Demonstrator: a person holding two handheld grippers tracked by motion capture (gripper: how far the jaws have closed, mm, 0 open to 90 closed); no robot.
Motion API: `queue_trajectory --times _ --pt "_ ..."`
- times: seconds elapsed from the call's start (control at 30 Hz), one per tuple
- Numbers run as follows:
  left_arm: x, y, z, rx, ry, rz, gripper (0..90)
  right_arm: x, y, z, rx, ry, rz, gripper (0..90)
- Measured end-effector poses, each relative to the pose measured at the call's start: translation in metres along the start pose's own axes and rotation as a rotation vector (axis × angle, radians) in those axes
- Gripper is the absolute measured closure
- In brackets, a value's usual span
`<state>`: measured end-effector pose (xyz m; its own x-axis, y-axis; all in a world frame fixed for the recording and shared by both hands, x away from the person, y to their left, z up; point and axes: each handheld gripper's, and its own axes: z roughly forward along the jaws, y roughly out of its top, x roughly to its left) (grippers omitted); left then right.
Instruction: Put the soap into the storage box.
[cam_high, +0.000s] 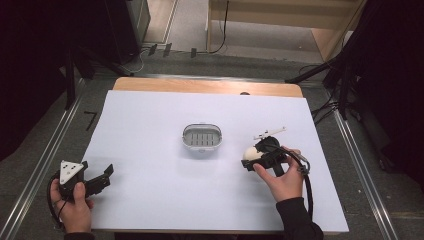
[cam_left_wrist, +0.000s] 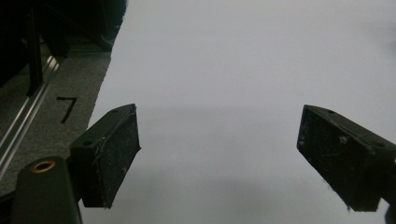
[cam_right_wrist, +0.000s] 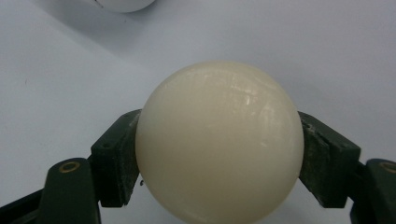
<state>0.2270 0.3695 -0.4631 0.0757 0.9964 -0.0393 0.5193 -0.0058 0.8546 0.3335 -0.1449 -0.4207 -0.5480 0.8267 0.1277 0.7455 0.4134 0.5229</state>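
Here, view by view, is how we read the work.

High view, progress: We judge the job about half done. The right hand-held gripper (cam_high: 254, 159) has its jaws closed around a cream ball (cam_high: 250, 153), right of centre on the white surface (cam_high: 150, 125). We cannot tell from here whether the ball is lifted or resting.
High view, what is left: We take the grey basket (cam_high: 202, 137) at the middle of the surface to be where the ball goes; it looks empty, slats showing. Carrying the ball over and letting it go is not yet done.
High view, left side: The left hand-held gripper (cam_high: 102, 176) sits at the near left corner, well apart from ball and basket, jaws spread and holding nothing.
High view, in the way: Between ball and basket we see bare surface. A small white stick-like piece (cam_high: 270, 132) lies just beyond the right hand-held gripper, off that line.

Left gripper view, state: The left hand-held gripper (cam_left_wrist: 218, 154) stands wide open over bare white surface (cam_left_wrist: 233, 56), with grey floor (cam_left_wrist: 79, 84) past the edge.

Right gripper view, grip: The ball (cam_right_wrist: 219, 140) sits squarely in the right hand-held gripper (cam_right_wrist: 219, 158), both pads pressed to its sides.
Right gripper view, ahead: A rounded white edge (cam_right_wrist: 122, 4) shows at the top; we think it the basket's rim but cannot be sure.
Right gripper view, risk: We judge a smooth round ball could slip if the squeeze eases.
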Motion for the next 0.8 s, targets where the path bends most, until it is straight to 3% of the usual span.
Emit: queue_trajectory --times 0.8 --pt "0.0 0.0 0.0 -0.002 -0.002 0.003 14.0 0.019 0.025 0.005 0.0 0.022 -0.033 24.6"
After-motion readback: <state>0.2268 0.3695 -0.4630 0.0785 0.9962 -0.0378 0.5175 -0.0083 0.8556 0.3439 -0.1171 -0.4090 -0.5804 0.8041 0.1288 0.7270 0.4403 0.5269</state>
